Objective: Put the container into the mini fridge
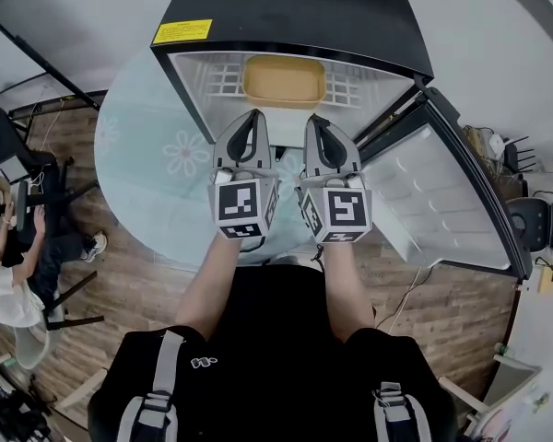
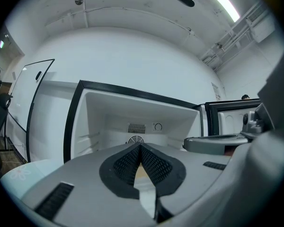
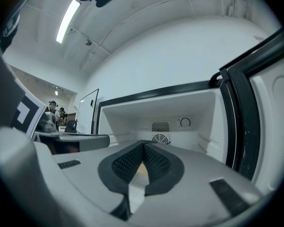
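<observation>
Yellow container sits in the mini fridge, just ahead of left gripper and right gripper (both pinched together, empty).

A round pale-green desk printed with flowers stands on a wood floor. Left of the desk sits a person. Well to its right is a black chair.

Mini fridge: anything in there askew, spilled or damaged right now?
Nothing stands out. The yellow container sits level and upright on the wire shelf inside the mini fridge, with no spill visible. The fridge door hangs open at the right. The left gripper and right gripper are both shut and empty.
</observation>
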The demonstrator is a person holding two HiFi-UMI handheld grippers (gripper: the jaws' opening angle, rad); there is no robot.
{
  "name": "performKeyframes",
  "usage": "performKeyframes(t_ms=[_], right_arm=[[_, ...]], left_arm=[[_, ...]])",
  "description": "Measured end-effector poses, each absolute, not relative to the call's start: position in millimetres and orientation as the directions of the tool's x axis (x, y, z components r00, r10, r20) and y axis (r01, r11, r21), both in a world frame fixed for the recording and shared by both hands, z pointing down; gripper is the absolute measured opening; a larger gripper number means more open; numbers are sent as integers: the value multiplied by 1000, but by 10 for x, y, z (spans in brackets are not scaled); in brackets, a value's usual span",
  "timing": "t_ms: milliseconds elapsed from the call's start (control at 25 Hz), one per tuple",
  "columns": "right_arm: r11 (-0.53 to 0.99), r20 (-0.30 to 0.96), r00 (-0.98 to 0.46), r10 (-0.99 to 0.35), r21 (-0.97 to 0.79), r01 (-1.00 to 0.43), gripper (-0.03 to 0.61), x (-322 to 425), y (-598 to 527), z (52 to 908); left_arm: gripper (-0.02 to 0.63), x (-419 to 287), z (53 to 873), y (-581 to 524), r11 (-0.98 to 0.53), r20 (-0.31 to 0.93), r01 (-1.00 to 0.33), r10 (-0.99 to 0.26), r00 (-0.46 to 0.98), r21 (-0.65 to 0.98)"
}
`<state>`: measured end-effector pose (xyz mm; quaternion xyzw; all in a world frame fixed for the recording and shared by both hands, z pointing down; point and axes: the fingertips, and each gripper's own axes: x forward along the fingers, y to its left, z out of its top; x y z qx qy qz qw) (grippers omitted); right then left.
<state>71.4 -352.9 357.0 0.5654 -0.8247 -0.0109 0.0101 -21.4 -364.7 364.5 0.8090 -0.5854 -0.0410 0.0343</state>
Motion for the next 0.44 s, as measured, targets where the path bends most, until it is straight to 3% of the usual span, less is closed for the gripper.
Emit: performKeyframes(t_ms=[440], right_arm=[[363,5,-363,-932,34,-931,2,716,-3556,3589]], left_arm=[[2,-213,3688,-3671,-317,-14,-943,-948,317,106]])
